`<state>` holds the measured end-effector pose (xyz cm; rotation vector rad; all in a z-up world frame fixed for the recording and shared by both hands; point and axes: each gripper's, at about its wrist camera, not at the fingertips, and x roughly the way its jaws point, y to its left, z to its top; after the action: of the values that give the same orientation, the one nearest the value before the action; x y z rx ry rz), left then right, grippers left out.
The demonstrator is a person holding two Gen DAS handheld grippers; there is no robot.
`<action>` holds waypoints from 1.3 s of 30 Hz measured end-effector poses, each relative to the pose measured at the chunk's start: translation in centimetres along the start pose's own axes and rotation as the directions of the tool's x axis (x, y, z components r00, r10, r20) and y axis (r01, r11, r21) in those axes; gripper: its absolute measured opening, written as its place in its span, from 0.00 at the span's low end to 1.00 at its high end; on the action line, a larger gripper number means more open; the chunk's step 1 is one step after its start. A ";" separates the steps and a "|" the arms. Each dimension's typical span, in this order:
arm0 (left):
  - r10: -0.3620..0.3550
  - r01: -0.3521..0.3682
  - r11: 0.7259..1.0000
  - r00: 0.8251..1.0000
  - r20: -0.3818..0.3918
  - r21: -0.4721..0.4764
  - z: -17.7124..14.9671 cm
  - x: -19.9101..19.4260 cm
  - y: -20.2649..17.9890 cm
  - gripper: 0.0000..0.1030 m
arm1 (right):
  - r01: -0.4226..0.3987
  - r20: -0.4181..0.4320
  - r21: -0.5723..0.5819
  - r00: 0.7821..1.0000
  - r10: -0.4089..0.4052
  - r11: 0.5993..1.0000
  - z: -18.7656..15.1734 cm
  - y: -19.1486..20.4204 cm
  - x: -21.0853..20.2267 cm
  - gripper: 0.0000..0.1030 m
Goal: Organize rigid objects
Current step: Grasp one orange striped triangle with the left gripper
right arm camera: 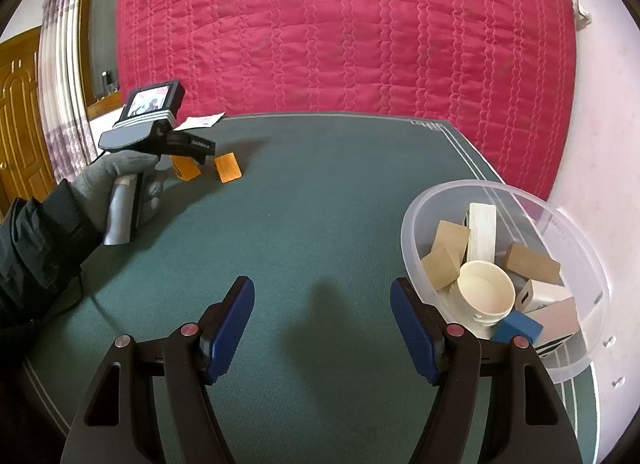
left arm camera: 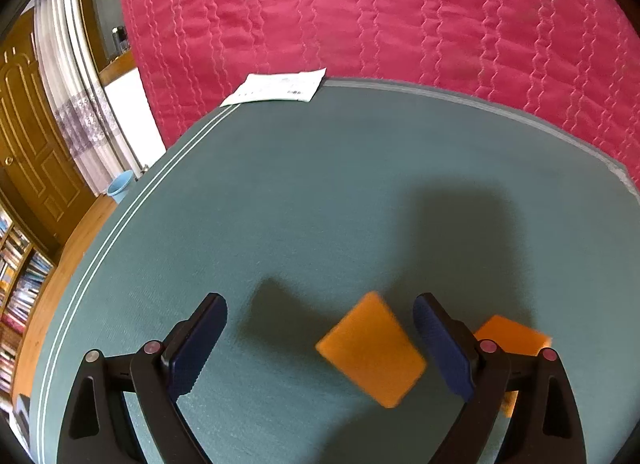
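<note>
Two orange blocks lie on the green table. In the left wrist view one orange block (left arm camera: 370, 348) sits between the open fingers of my left gripper (left arm camera: 320, 338), nearer the right finger; the second orange block (left arm camera: 514, 336) is partly hidden behind that finger. Both blocks (right arm camera: 228, 168) (right arm camera: 185, 168) show far left in the right wrist view, by the left gripper (right arm camera: 196, 150). My right gripper (right arm camera: 322, 328) is open and empty above the table, just left of a clear plastic bowl (right arm camera: 576, 224).
The bowl holds several wooden and plastic pieces, including a cream cup (right arm camera: 486, 290) and a blue block (right arm camera: 516, 328). A white paper (left arm camera: 280, 88) lies at the table's far edge. A red quilted bed (right arm camera: 340, 32) stands behind the table.
</note>
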<state>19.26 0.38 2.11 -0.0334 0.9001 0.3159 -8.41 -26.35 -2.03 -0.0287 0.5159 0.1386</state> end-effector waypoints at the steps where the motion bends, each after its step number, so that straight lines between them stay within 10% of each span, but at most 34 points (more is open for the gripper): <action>1: -0.010 0.010 1.000 1.000 -0.006 -0.005 -0.1 0.1 0.3 0.95 | 0.000 0.000 0.000 1.000 0.000 1.000 0.0 0.0 0.0 0.69; 17: -0.080 0.080 0.997 0.996 -0.025 0.001 -1.6 -0.7 3.2 0.94 | -0.007 -0.011 0.012 1.000 0.007 1.000 -0.1 0.0 0.2 0.69; 28: -0.202 0.198 0.975 0.979 0.027 0.100 -1.8 -1.6 1.8 0.31 | -0.026 -0.067 0.058 0.997 0.030 0.998 -0.1 -0.5 1.3 0.69; 39: -0.227 0.223 0.968 0.973 0.026 0.111 -3.1 -3.3 3.2 0.31 | -0.107 -0.137 0.032 0.984 0.110 0.994 2.4 2.2 3.9 0.69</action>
<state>14.04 2.12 3.07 -0.0301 0.8649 0.0558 -4.15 -23.52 -1.82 0.0143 0.6583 0.2378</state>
